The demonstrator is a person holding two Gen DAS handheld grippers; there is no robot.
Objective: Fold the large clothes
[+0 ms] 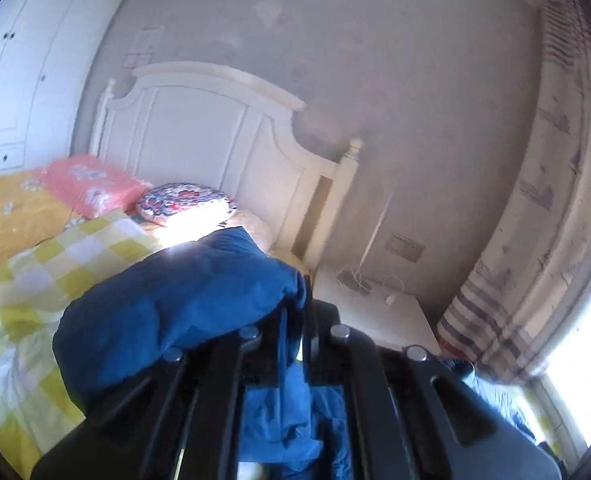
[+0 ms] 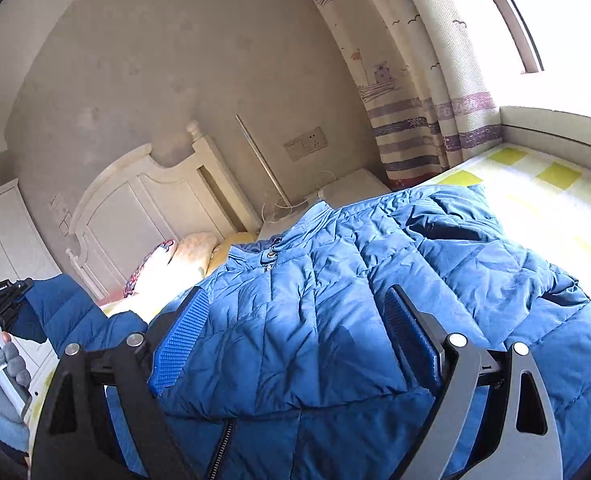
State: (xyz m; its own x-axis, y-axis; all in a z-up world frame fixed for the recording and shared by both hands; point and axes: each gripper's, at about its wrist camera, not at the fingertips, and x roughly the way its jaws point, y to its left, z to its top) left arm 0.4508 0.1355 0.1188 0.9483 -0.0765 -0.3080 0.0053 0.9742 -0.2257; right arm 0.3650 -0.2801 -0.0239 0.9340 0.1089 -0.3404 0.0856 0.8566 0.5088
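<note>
- Fingers of the left gripper (image 1: 295,316) are pressed together on a fold of the blue jacket (image 2: 375,280); the cloth bunches up over their tips and hangs down between the black arms toward the camera.
- Fingers (image 2: 183,344) of the right gripper (image 2: 295,340) are spread wide, blue ribbed pads facing each other, with the jacket's quilted front lying between and below them; the pads do not press on it, as far as the view shows.
- Jacket lies spread on the bed (image 2: 535,184), on a yellow-and-white checked cover, collar and snap toward the headboard (image 1: 199,136), zipper running toward the camera.
- One part of the jacket, apparently a sleeve, is lifted off the bed at the far left of the right wrist view, where the left gripper holds it.
- A gloved hand (image 2: 3,364) grips the left gripper's handle at that left edge, with a light blue sleeve below it.
- Both grippers point slightly downward toward the bed's head end; the right view is tilted.
- Pillows (image 1: 187,204) lie against the headboard, a pink one beside a patterned one.
- A white nightstand (image 1: 379,308) stands between bed and striped curtain (image 2: 415,128); cords lie on it.
</note>
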